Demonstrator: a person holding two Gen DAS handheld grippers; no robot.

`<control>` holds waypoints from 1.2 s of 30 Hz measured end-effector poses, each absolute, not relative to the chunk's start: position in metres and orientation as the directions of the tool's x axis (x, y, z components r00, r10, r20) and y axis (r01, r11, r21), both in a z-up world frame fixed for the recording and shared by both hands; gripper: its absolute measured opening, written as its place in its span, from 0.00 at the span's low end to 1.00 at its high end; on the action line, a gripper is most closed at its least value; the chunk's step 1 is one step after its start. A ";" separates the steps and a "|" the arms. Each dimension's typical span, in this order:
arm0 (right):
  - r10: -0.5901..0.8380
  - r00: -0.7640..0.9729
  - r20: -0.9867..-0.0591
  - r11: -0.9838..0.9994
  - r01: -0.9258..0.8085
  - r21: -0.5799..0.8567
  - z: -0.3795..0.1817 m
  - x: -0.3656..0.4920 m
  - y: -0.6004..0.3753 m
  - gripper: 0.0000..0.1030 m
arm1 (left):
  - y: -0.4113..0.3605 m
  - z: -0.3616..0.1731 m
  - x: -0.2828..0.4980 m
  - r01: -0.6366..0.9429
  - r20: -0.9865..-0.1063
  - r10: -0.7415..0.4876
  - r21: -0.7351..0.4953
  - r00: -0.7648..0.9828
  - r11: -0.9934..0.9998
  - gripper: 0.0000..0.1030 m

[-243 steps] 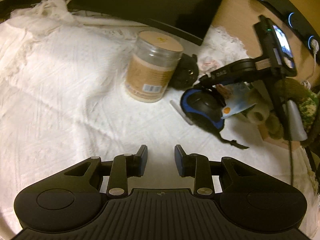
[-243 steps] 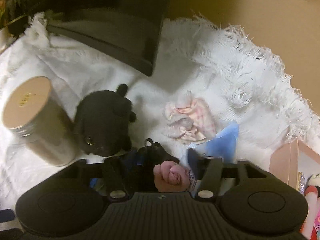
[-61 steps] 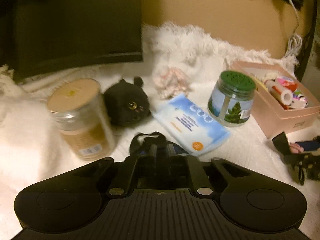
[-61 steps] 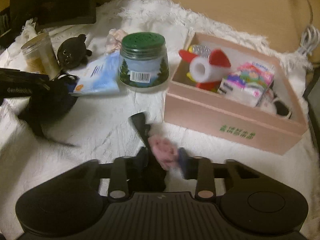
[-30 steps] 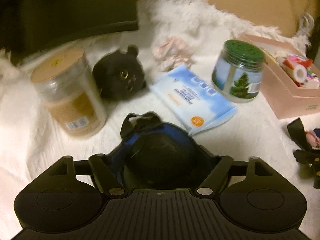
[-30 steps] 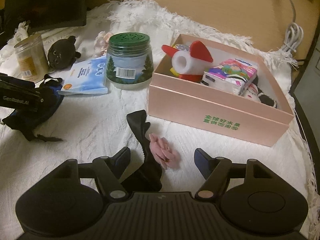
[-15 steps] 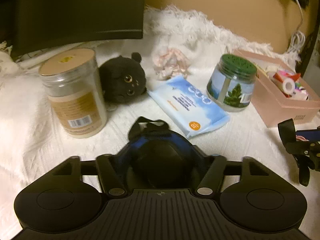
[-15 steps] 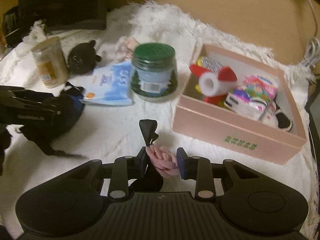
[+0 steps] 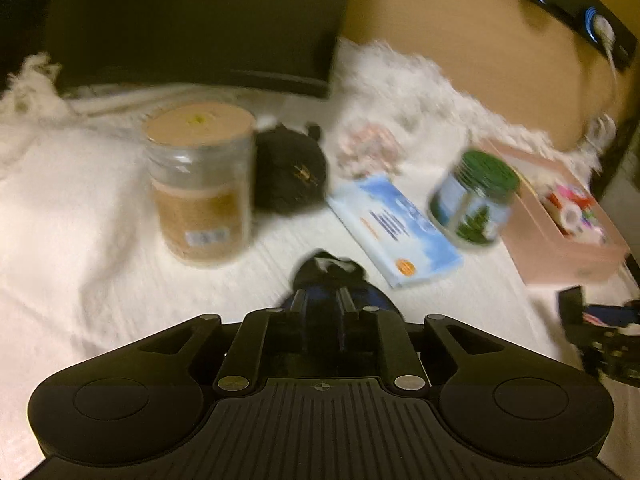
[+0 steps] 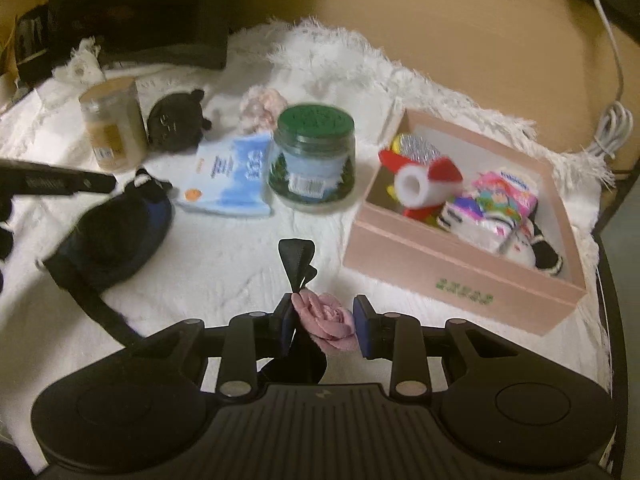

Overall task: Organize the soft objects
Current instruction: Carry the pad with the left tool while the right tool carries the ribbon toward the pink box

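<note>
Right wrist view: I am squeezing my right gripper on a soft pink fabric rose with a black ribbon, near the pink cardboard box. My left gripper is pinching a black and blue soft mask between its fingers.

The left gripper has its fingers pinched nearly together on a dark blue pad. The right gripper clamps a pink fabric rose.
</note>
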State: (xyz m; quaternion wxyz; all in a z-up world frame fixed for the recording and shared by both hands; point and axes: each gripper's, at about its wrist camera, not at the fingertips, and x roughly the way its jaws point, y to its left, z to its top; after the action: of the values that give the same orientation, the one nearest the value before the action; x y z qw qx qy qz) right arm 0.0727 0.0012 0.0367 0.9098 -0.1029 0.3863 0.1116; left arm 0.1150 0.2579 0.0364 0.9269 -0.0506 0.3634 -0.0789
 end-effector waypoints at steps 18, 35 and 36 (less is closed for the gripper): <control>0.101 0.645 -0.757 0.969 -0.236 -0.072 0.007 0.072 -0.006 0.65 | 0.218 0.031 0.103 0.238 -0.707 -0.205 -0.053 0.677 0.970 0.64; 0.097 0.649 -0.754 0.967 -0.242 -0.084 0.007 0.071 -0.005 0.67 | 0.215 0.019 0.093 0.177 -0.753 -0.142 -0.034 0.642 0.984 0.77; 0.098 0.647 -0.756 0.967 -0.241 -0.081 0.007 0.071 -0.005 0.67 | 0.214 0.019 0.095 0.179 -0.751 -0.139 -0.028 0.645 0.983 0.77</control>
State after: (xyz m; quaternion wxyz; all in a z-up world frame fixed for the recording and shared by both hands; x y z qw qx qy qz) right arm 0.0715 -0.0054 0.0070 0.9033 -0.0877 0.4093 0.0939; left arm 0.0946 0.2145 0.0194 0.9066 0.0244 0.4120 -0.0879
